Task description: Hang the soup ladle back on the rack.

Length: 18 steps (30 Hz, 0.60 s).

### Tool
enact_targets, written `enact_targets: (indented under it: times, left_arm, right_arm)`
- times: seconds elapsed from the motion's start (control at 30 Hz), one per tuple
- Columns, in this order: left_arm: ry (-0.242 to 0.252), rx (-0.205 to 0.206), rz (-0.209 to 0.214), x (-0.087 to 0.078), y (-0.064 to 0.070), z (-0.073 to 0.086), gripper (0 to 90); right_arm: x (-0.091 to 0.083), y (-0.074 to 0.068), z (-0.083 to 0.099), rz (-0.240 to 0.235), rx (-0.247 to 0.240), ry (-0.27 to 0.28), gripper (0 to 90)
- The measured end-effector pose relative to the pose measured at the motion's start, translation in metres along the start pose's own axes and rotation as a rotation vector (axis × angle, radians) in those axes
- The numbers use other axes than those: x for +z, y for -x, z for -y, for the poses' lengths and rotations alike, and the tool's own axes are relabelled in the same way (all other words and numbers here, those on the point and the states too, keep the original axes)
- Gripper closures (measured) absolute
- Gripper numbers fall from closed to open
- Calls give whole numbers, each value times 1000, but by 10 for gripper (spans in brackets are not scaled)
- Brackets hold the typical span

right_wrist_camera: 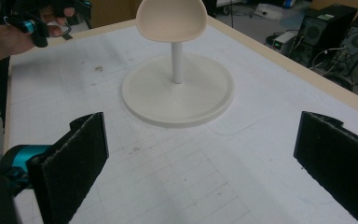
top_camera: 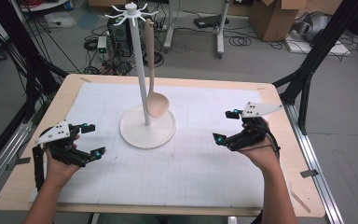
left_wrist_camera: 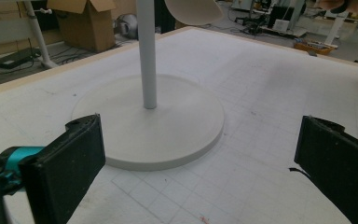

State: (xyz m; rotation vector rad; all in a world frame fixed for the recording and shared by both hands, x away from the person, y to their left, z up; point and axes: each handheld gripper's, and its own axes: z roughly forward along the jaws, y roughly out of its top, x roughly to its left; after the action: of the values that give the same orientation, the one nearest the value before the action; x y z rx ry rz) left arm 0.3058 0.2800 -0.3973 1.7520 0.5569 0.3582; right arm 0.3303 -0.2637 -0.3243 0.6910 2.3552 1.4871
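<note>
A white stand [top_camera: 140, 70] with a round base [top_camera: 148, 129] rises from the middle of the table, hooks at its top. A beige spoon [top_camera: 154, 88] hangs from one hook, bowl down, just above the base. Its bowl [right_wrist_camera: 171, 19] hangs in front of the pole in the right gripper view, and its lower edge [left_wrist_camera: 193, 10] shows in the left gripper view. My left gripper [top_camera: 92, 140] rests open at the left of the base, jaws wide with nothing between them. My right gripper [top_camera: 227, 126] is open at the right, also holding nothing.
A white gridded mat [top_camera: 182, 154] covers the wooden table [top_camera: 270, 93]. Black frame legs stand at both sides. Cardboard boxes [top_camera: 272, 16], cables and computer gear lie on the floor beyond the far edge.
</note>
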Motion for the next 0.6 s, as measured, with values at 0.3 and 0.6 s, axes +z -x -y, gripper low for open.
enact_targets:
  times: [0.3, 0.6]
  left_arm:
    - [-10, 0, -2, 1, 0, 1, 21]
    - [-13, -2, 2, 3, -1, 2, 21]
  right_arm:
    - [3, -2, 42, 37, 43, 7, 0]
    - [15, -4, 63, 46, 67, -43, 0]
